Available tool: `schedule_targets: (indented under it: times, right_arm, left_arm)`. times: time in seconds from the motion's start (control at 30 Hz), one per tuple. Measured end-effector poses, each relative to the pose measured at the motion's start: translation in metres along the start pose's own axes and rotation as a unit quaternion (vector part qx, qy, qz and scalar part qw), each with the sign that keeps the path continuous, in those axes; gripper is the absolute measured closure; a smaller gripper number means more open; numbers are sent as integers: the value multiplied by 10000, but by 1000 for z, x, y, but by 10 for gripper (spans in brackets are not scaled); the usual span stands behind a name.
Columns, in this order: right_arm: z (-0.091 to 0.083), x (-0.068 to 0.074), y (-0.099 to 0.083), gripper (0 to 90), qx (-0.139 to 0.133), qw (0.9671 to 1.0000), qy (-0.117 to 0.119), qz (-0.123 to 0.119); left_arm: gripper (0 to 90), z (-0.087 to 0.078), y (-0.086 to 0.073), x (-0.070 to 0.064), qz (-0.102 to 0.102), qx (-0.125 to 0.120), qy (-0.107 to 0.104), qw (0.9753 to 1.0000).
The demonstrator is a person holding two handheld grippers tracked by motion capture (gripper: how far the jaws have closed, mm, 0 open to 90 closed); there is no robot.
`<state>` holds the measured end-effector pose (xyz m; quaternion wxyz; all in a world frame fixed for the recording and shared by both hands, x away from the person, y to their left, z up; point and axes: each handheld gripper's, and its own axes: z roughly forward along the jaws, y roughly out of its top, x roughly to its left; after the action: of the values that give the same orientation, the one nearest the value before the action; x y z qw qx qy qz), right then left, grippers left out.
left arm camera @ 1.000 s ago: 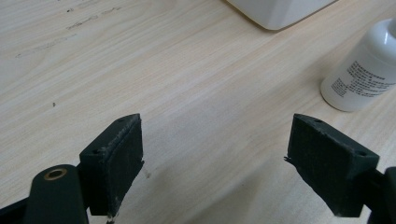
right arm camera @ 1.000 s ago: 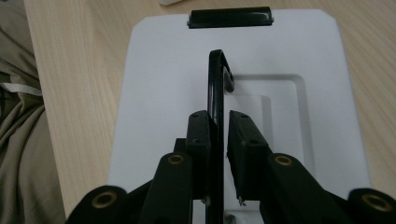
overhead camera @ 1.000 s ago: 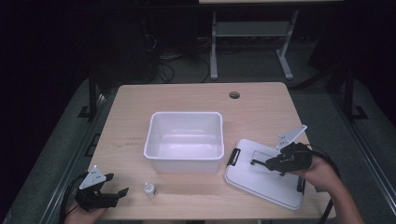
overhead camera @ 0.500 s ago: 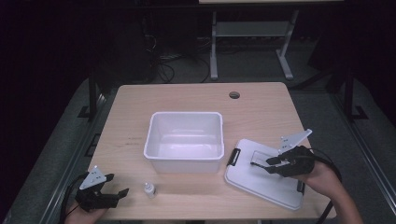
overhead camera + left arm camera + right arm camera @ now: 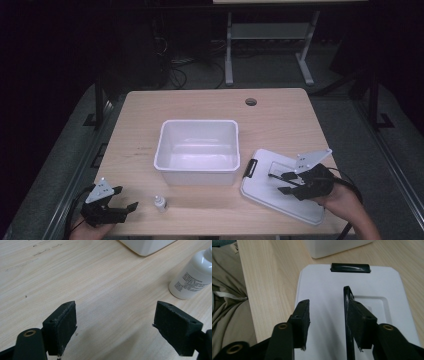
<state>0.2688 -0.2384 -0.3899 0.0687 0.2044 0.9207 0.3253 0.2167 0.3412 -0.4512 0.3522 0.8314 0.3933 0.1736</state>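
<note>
**A:** Where is the right gripper (image 5: 281, 182) sitting at this moment?

**B:** It is hovering over the white lid (image 5: 280, 197), which is lying flat on the table (image 5: 200, 107) near the front right corner, just to the right of the white bin (image 5: 197, 150). In the right gripper view the gripper (image 5: 328, 315) is pointing along the lid (image 5: 324, 290) toward the black latch (image 5: 350, 267) at its far edge.

**B:** Its jaws are standing apart with a moderate gap, gripping nothing. A thin black handle (image 5: 347, 293) is lying along the inner face of one jaw, though I cannot tell whether the two are actually touching.

**A:** And the left one?

**B:** The left gripper (image 5: 129, 199) is resting low at the front left corner of the table, held in the person's hand (image 5: 90, 231). Its jaws are spread wide and empty. In the left gripper view the gripper (image 5: 113, 322) is looking across bare wood, with the small white bottle (image 5: 192, 275) standing upright ahead and off to one side, well clear of both jaws.

**A:** Where is that bottle in the high view?

**B:** The bottle (image 5: 159, 203) is standing just in front of the bin's near left corner, near the left gripper but apart from it. The bin itself is sitting open and looking empty at the table's middle.
</note>
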Motion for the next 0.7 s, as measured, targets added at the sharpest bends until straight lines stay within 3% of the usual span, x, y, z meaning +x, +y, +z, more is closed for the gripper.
schedule_targets:
  times: [0.3,0.7]
  right_arm:
    - [14,12,-7,471,-112,9999,101,80]
    - [27,27,-7,408,-223,9997,22,69]
  left_arm:
    - [181,-1,1,-3,52,-28,-42,10000]
    - [181,2,6,-7,139,12,-97,9999]
